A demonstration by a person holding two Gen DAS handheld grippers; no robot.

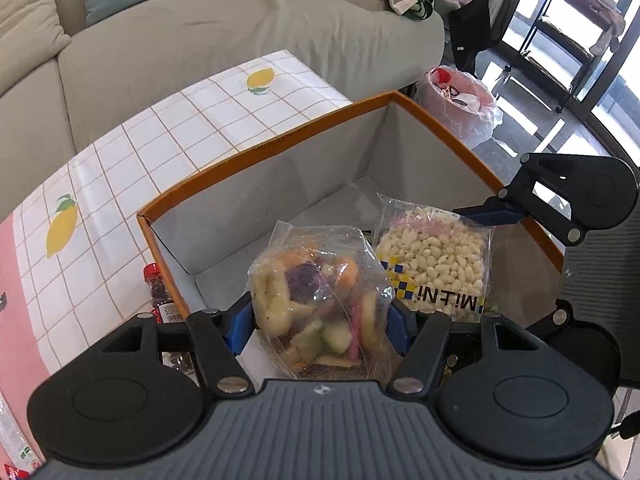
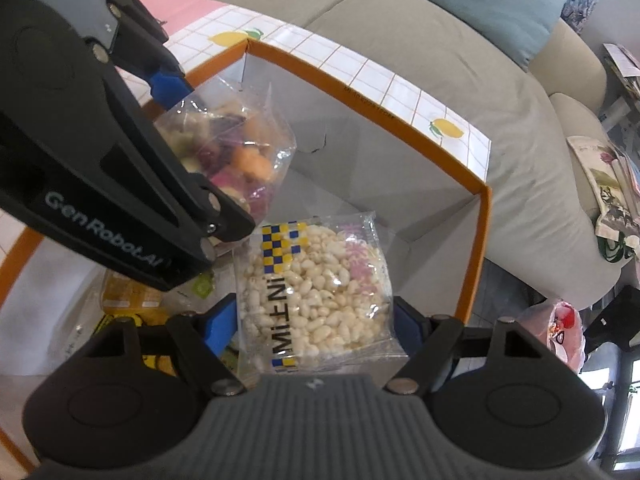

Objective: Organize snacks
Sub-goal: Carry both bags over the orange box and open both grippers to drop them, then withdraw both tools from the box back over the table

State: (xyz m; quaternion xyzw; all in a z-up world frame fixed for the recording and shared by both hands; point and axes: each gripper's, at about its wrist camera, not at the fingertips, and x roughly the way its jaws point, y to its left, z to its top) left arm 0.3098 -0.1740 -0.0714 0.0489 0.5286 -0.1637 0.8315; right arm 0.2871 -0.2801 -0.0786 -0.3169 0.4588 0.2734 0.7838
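My left gripper is shut on a clear bag of mixed dried fruit chips, its blue pads pressing both sides. I hold it over the orange-rimmed box. My right gripper is shut on a clear bag of white puffed snacks marked with a blue and yellow check. That bag also hangs inside the box, to the right of the fruit bag. In the left wrist view the puffed bag shows beside a right finger.
The box stands on a tiled tablecloth with lemons in front of a beige sofa. Yellow snack packs lie on the box floor. A red-capped jar stands left of the box. A pink-lined bin sits beyond.
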